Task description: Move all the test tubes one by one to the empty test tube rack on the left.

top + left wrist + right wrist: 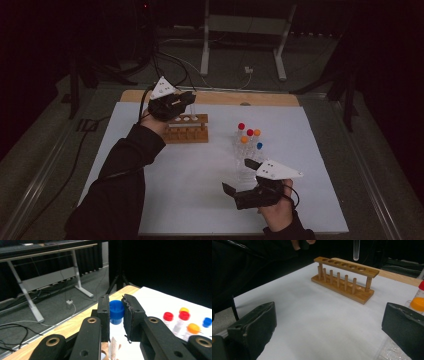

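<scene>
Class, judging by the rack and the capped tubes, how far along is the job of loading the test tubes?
Done: nothing; the wooden rack has empty holes. In hand: the left gripper holds a blue-capped tube above the rack. Left: seating it, then the capped tubes standing beside the open right gripper.

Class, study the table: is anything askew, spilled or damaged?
Nothing is spilled or broken. The wooden rack stands upright and its holes are empty, the capped tubes stand together, and the left gripper holds a blue-capped tube above the rack.
</scene>
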`<state>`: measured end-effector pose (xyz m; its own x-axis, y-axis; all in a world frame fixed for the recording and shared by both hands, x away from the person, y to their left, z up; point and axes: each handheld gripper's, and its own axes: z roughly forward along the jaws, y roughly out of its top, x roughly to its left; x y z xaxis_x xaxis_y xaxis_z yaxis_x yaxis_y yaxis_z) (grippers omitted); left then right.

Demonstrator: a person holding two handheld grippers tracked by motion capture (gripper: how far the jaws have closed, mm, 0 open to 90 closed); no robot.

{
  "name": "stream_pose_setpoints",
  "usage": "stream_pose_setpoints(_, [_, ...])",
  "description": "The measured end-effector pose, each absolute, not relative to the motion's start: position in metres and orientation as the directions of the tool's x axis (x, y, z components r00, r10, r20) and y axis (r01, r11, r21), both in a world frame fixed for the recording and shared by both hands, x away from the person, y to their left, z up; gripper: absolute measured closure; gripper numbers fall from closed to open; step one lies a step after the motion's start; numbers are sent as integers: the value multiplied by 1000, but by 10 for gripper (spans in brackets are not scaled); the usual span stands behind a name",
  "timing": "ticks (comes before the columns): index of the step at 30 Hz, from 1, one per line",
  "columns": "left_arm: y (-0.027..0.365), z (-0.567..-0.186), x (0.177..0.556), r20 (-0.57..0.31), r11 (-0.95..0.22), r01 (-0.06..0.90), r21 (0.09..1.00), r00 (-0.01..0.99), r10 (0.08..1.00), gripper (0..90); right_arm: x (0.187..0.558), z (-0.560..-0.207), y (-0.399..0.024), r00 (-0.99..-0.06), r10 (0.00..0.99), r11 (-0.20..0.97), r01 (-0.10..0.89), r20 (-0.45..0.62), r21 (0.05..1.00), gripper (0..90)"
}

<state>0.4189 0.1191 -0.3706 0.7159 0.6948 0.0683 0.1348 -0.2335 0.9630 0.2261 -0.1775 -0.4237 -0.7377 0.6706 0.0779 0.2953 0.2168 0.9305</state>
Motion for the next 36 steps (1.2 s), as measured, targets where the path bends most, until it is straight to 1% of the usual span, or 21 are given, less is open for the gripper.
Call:
stream_pose_setpoints(3, [118,-376,427,64,-229,146,963,698,713,778,226,-423,-178,-736,672,211,295,81,932,0])
stream_pose_setpoints(4, [118,-378,430,48,-219,157,963,699,714,778,226,-423,-179,-736,672,212,297,81,931,0])
stream_pose_setpoints(6, [116,-383,435,64,-234,158,959,686,724,778,226,-424,-179,-736,672,211,297,82,931,0])
stream_pose_setpoints(8, [115,-388,439,44,-222,175,959,686,727,778,226,-424,-179,-735,673,211,296,81,932,0])
stream_pose_setpoints(9, [114,-391,441,54,-231,171,958,681,730,778,226,-424,-179,-736,672,211,296,82,932,0])
stream_pose_setpoints(11, [113,-396,445,27,-212,189,959,681,731,778,226,-424,-179,-736,672,212,296,81,931,0])
stream_pose_setpoints(17, [109,-413,452,11,-214,215,953,681,732,778,226,-424,-180,-738,670,213,298,83,930,0])
stream_pose_setpoints(28, [107,-443,456,-23,-207,262,943,670,742,778,228,-427,-181,-737,669,213,313,95,926,0])
stream_pose_setpoints(36, [104,-457,457,-11,-237,280,931,666,746,777,227,-427,-180,-744,661,214,312,98,925,0])
